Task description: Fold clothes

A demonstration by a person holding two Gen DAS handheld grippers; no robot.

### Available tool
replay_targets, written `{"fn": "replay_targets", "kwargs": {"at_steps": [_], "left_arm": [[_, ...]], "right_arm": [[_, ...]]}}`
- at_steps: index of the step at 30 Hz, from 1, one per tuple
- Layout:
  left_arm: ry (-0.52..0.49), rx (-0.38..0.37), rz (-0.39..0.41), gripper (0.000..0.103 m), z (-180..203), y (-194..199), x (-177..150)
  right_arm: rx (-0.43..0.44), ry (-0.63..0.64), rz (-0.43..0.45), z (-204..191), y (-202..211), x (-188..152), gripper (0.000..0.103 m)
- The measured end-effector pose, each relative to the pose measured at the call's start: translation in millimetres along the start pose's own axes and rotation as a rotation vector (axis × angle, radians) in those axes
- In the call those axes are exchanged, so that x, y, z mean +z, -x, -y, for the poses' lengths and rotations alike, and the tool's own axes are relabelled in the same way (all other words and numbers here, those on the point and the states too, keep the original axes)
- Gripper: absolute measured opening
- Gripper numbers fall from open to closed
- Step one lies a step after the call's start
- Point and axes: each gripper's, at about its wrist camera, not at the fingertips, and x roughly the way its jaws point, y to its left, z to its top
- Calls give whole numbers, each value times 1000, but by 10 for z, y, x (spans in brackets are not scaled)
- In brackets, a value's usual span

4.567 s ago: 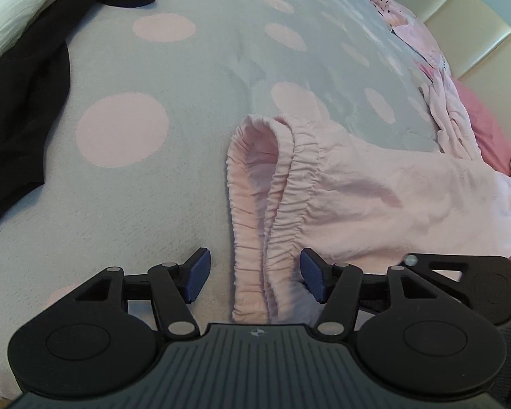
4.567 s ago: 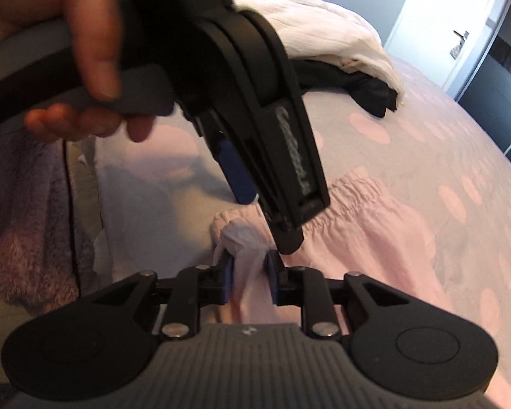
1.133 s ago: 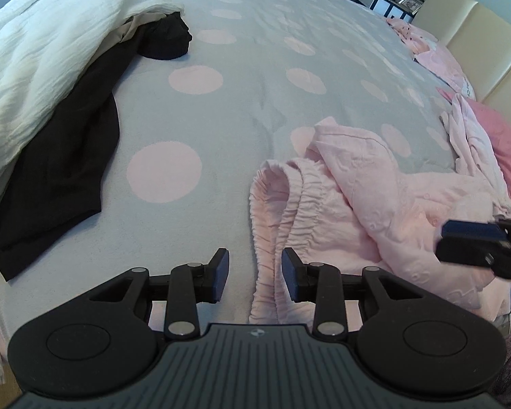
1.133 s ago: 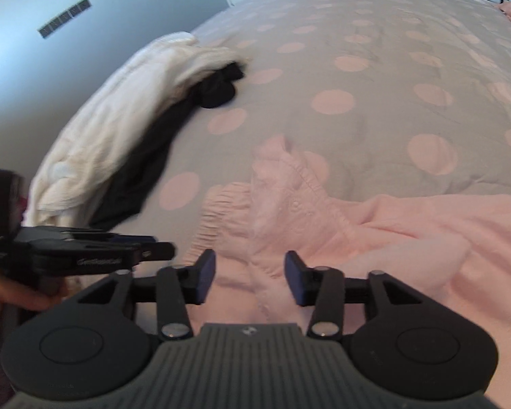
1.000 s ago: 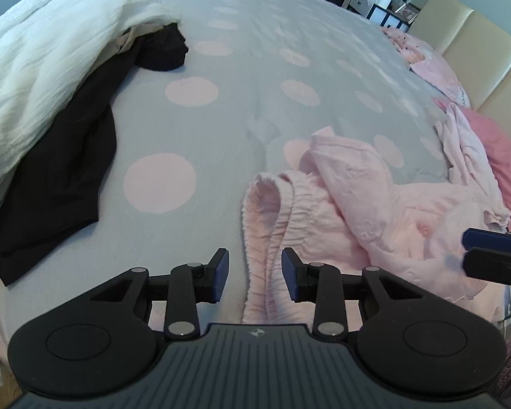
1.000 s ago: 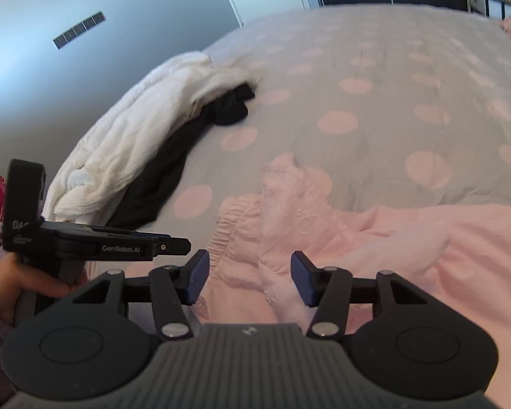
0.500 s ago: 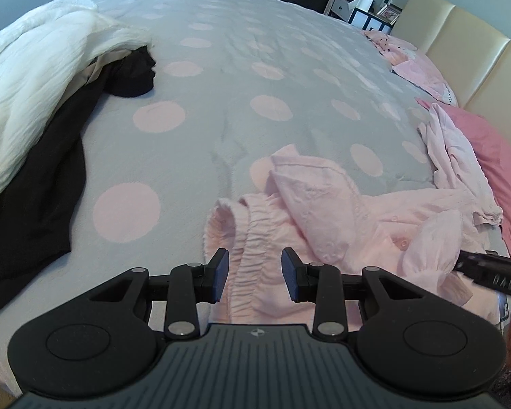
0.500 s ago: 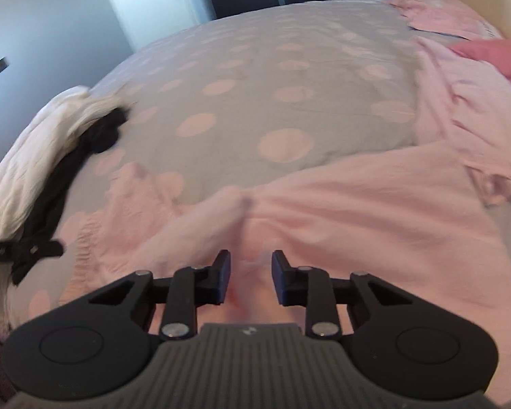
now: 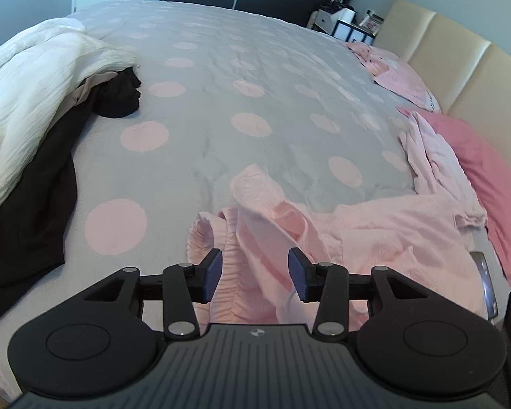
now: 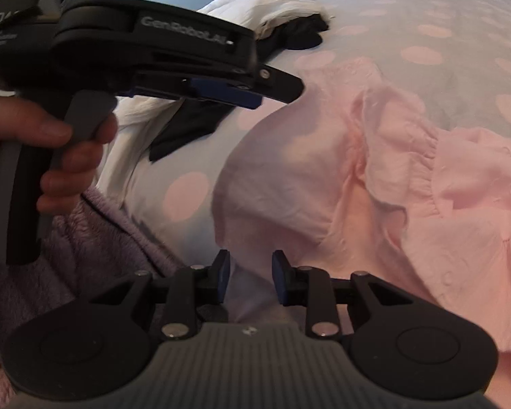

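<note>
On the near edge of the polka-dot bedspread [image 9: 255,78] lies the pale pink garment [image 9: 385,235], rumpled, its gathered elastic edge bunched towards the left gripper [image 9: 254,274] and one flap folded loosely back over the rest. That gripper hovers just above the elastic edge with its blue pads well apart and nothing between them, probably lined up to take hold of the band so the piece can be pulled straight before folding. The right gripper [image 10: 248,277] sits low over the near hem of the same garment, its jaws parted more narrowly and also empty; the cloth passes in front of and under them without being pinched. Seen from the right wrist, the left tool is carried level in a bare hand [image 10: 51,150], which suggests a reach rather than a lift. By count: two grippers, one pink garment in work, one black garment [image 9: 34,204] and one white crinkled piece [image 9: 24,95] heaped together at the far left, and another pink piece [image 9: 432,156] crumpled near the pink pillow [image 9: 494,187]
</note>
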Motion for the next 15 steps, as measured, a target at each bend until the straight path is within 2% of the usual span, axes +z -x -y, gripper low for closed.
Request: {"fn": "replay_targets", "kwargs": {"at_steps": [3,7,12,13,15], "left_arm": [[-36,-31,6,40,83,27,-39],[-80,-95,95,34,233,148,-15],[-136,-167,205,35,433,301,34],[-153,-184,199,35,473,297,57],[-196,-222,129,40,574,211,81]], "right_arm": [[-28,15,43,3,210,-1,32],[-150,11,102,122,531,-24,32],[-286,34,162,225,855,-143,42],[-318,44,162,251,903,-171,45],[-388,60,155,330,973,-222,48]]}}
